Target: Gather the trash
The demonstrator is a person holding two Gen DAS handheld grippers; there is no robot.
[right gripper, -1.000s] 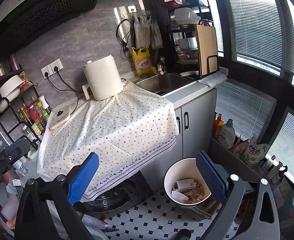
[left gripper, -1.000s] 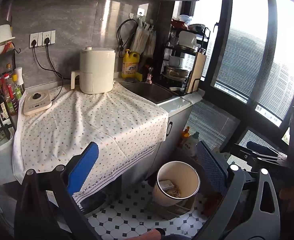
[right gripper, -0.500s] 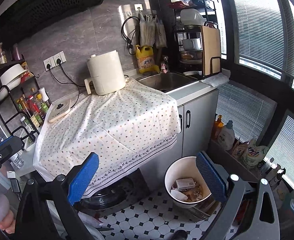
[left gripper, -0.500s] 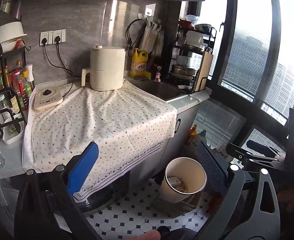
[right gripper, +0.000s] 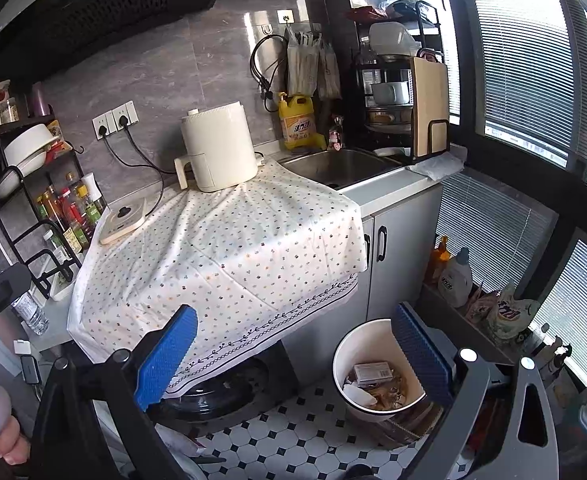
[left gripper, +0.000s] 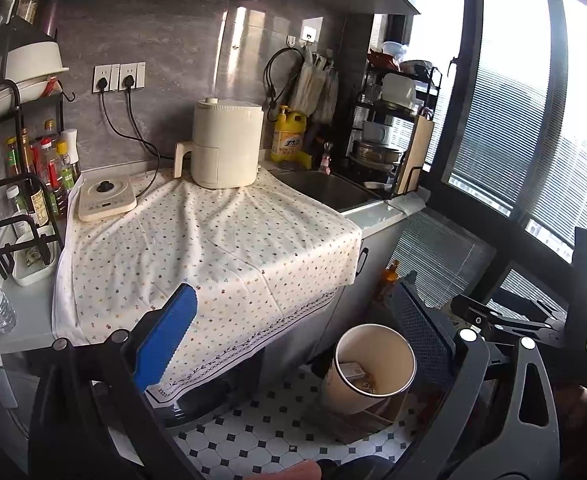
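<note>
A dotted cloth (left gripper: 213, 248) is covering the kitchen counter (right gripper: 393, 188) as both tools, left (left gripper: 293, 344) and right (right gripper: 293, 352), are hovering wide open and empty above the trash-filled bin (right gripper: 343, 360) on the tiled floor (right gripper: 285, 440)

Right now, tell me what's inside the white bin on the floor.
The white bin holds a small flat box, a white scrap and brownish litter. Its bottom is covered.

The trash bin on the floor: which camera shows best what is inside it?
The right wrist view: it looks down into the trash bin, showing a small box, something white and brownish scraps. The left wrist view sees the bin more from the side, so its near wall hides most of the contents.
</note>
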